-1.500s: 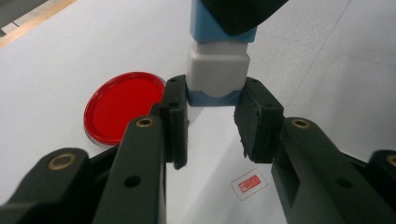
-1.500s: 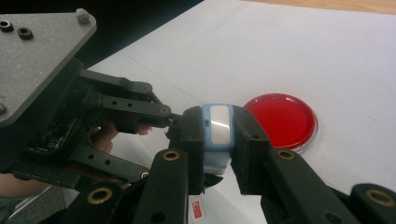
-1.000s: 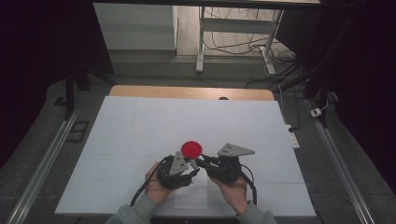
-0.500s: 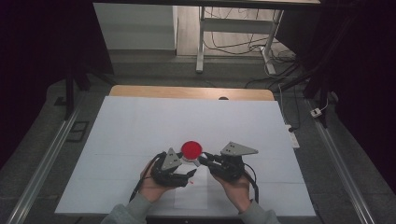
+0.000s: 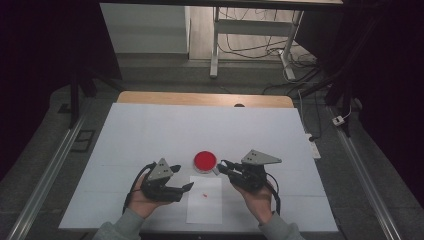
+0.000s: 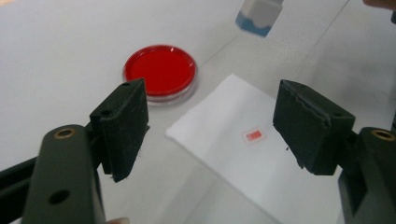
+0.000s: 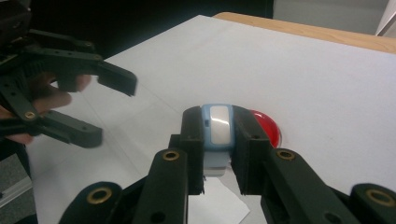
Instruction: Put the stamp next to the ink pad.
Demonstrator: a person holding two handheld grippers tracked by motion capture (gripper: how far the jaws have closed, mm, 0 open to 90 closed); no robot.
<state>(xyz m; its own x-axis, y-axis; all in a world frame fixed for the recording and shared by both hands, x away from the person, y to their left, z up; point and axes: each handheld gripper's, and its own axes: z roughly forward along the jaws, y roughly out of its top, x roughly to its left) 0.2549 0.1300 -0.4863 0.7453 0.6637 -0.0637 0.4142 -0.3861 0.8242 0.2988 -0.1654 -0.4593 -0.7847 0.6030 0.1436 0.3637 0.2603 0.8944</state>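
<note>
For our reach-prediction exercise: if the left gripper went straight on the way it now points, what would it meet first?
Probably the white paper sheet with its small red mark, which lies between the open jaws of the left gripper. The red dish sits left of that line, though depth is hard to judge.

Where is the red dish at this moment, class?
In the high view the red dish sits on the white table, near its front middle, just beyond the paper sheet and between the left gripper and right gripper.
</note>
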